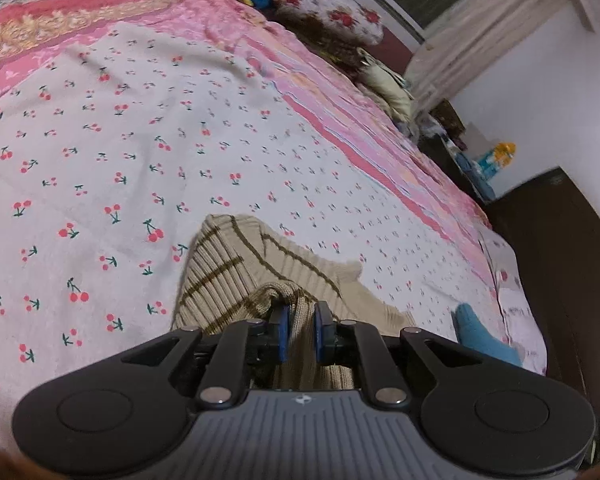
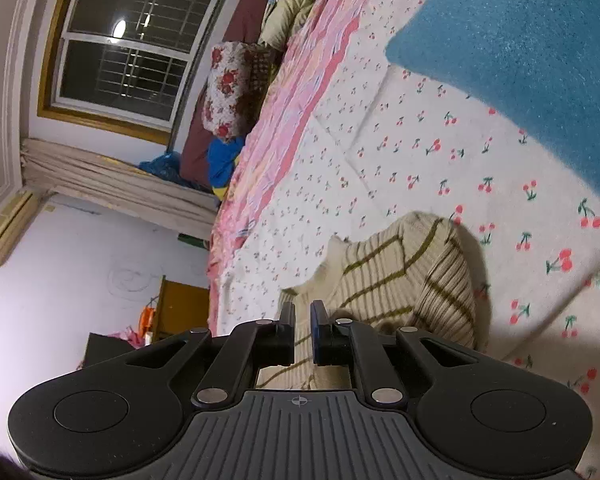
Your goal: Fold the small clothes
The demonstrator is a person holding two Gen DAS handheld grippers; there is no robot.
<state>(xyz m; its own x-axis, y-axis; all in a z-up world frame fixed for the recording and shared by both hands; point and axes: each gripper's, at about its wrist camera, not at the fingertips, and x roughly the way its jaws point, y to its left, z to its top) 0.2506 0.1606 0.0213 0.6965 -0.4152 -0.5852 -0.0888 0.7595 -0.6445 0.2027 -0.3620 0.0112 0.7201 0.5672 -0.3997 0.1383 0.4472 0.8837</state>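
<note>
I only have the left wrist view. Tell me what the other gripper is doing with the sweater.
Observer: The right gripper is closed on the cream edge of the striped sweater, just as the left gripper pinches its own fold.
Operator: Report how big that blue thing on the bed is; I see only a corner.
Observer: The right view shows the blue cloth as a wide fuzzy piece lying on the cherry sheet, apart from the sweater.
Operator: Say what is beyond the far side of the bed.
Observer: A barred window with a bunched curtain beneath it.
</note>
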